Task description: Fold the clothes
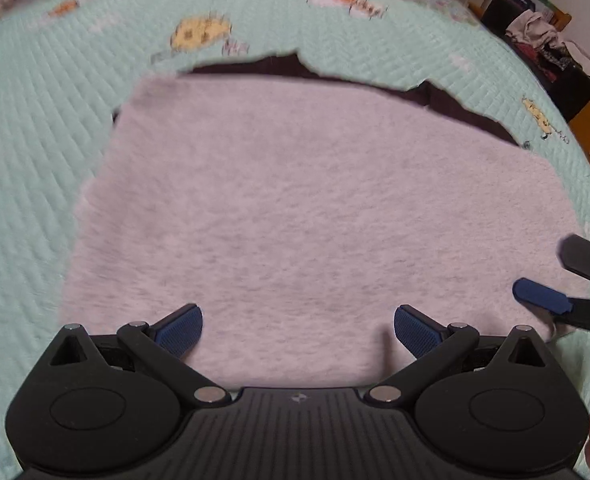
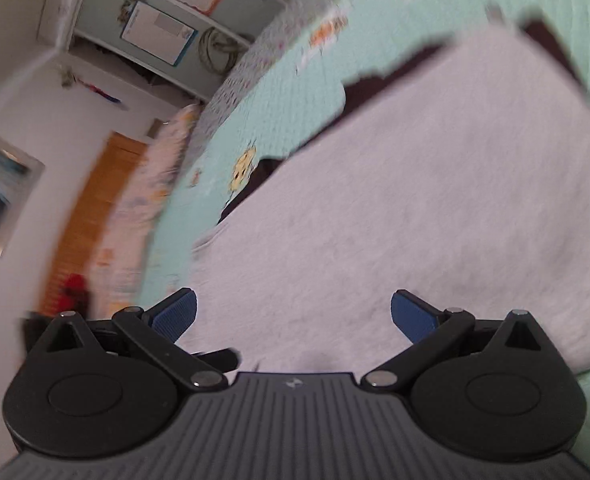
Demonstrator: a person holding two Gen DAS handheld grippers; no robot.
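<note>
Garment (image 1: 307, 208) lies flat on the quilt (image 1: 35, 152), filling the middle of the left wrist view; pale grey-lilac fleecy face up, dark fabric showing past its far edge from 11 to 2 o'clock, so likely turned inside out or doubled over a dark layer, cannot tell which. Outline roughly a rectangle, edges fairly straight, no sleeves or collar visible, surface smooth with no ridges. Left gripper (image 1: 298, 330) hovers over the near edge at 6 o'clock, jaws spread wide, nothing between them. Right gripper (image 2: 293, 314) likewise spread and empty, low over the cloth's near right corner; seen from the left view it sits at 3 to 4 o'clock, one blue pad (image 1: 541, 296) just above the fabric. Both views blurred, the right one more. Step in hand, as a judgement: either a fold has been laid down and let go, or the near edge is about to be taken for one; the flat rectangle and two empty grippers fit both. Any further fold would call for pinching one layer stack cleanly at two spaced points on an edge and carrying it level, since plush cloth this thick may slip or bunch. Room clutter (image 1: 543, 40) at 2 o'clock, shelves (image 2: 167, 32) at 11 in the right view.
</note>
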